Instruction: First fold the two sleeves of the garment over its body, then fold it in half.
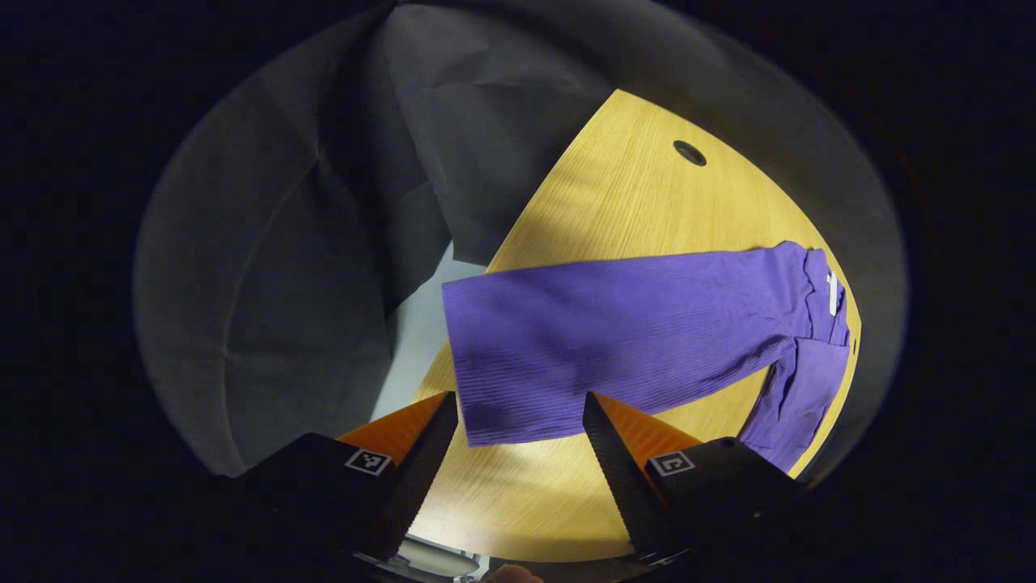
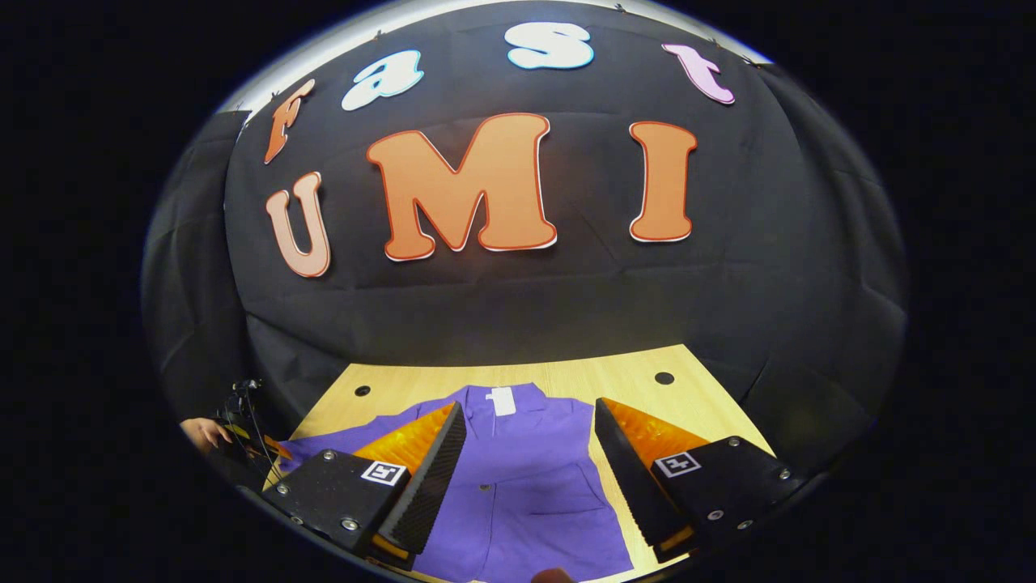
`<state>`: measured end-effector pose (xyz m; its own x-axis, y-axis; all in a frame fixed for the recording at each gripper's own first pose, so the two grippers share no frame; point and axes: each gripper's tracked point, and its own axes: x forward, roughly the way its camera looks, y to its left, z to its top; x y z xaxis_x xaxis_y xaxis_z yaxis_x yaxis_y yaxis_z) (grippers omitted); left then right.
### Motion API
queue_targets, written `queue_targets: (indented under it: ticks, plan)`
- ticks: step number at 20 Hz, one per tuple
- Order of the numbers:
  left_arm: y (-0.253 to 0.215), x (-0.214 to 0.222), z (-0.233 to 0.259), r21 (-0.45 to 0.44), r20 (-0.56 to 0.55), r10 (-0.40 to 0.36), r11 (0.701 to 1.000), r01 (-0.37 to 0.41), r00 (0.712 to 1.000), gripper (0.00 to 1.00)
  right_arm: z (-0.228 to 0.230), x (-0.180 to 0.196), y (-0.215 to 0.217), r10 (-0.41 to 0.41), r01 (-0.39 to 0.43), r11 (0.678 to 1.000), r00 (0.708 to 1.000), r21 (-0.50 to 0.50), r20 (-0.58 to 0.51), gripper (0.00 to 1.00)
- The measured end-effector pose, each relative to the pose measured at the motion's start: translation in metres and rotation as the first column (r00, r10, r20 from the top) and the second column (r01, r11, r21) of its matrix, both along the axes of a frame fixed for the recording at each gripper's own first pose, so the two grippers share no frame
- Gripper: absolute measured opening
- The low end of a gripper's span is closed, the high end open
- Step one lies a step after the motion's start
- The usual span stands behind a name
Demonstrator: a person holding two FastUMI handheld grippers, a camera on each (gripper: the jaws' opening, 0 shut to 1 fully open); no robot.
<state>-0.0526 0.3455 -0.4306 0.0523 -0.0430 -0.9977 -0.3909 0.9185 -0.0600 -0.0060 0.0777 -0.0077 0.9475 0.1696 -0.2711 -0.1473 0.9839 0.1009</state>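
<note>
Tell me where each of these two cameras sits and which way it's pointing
Left gripper view: rides the left gripper, fingers apart, looking along an outstretched sleeve of the purple ribbed garment on the light wooden table.
Right gripper view: rides the right gripper, fingers apart, facing the booth wall over the garment's body; a hand shows at far left.
Shared: the garment and table.

Garment (image 2: 518, 478) lies flat on the tabletop (image 2: 631, 372), collar end toward the back wall. In the left gripper view one sleeve (image 1: 599, 340) stretches out sideways, cuff at the tabletop's edge just ahead of the left claw (image 1: 522, 421). Right claw (image 2: 530, 437) hovers over the body.
</note>
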Motion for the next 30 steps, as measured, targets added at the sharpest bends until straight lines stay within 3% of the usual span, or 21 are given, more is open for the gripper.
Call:
queue_targets:
  ticks: [5,8,9,12,14,21,22,23,27,28,30]
  plan:
    - [0.000,-0.003,-0.021,-0.003,-0.060,0.031,0.999,-0.032,0.998,0.99,-0.005,-0.004,-0.002,0.002,-0.002,1.000,1.000,-0.002,-0.012,0.95]
    - [0.006,0.001,-0.025,0.033,-0.086,0.015,0.999,-0.013,0.996,0.83,-0.007,-0.005,-0.003,0.005,-0.005,1.000,1.000,-0.002,-0.018,0.95]
    - [0.004,0.002,-0.024,0.030,-0.076,0.017,0.999,-0.015,0.997,0.75,-0.008,-0.005,-0.003,0.003,-0.004,1.000,1.000,-0.008,-0.025,0.95]
    - [-0.004,0.011,-0.025,0.002,-0.075,0.042,0.999,-0.042,0.996,0.19,-0.011,-0.005,-0.004,-0.003,0.002,1.000,0.999,-0.018,-0.047,0.95]
    - [-0.007,0.016,-0.019,-0.005,-0.047,0.035,0.999,-0.035,0.998,0.07,-0.007,-0.004,-0.004,-0.004,0.003,1.000,0.999,-0.015,-0.053,0.96]
    - [-0.051,0.057,0.064,-0.008,0.119,-0.097,0.995,0.099,0.988,0.05,-0.003,0.008,-0.023,-0.004,0.005,1.000,0.999,0.018,-0.046,0.96]
    - [-0.064,0.066,0.076,-0.019,0.150,-0.127,0.991,0.132,0.980,0.05,-0.001,0.008,-0.024,0.006,-0.005,1.000,0.999,0.026,-0.045,1.00]
    - [-0.076,0.072,0.088,-0.012,0.171,-0.158,0.987,0.163,0.972,0.05,0.000,0.009,-0.026,0.011,-0.010,0.999,0.999,0.032,-0.041,0.96]
    - [-0.135,0.097,0.130,0.008,0.239,-0.278,0.959,0.284,0.930,0.05,0.009,0.012,-0.045,0.006,-0.006,1.000,1.000,0.012,0.000,0.95]
    - [-0.148,0.102,0.138,0.011,0.255,-0.305,0.950,0.313,0.918,0.04,0.009,0.012,-0.050,0.008,-0.008,1.000,1.000,0.007,0.003,1.00]
    - [-0.178,0.108,0.152,0.016,0.276,-0.351,0.932,0.361,0.895,0.05,0.008,0.013,-0.060,0.010,-0.010,1.000,1.000,0.006,0.007,0.95]
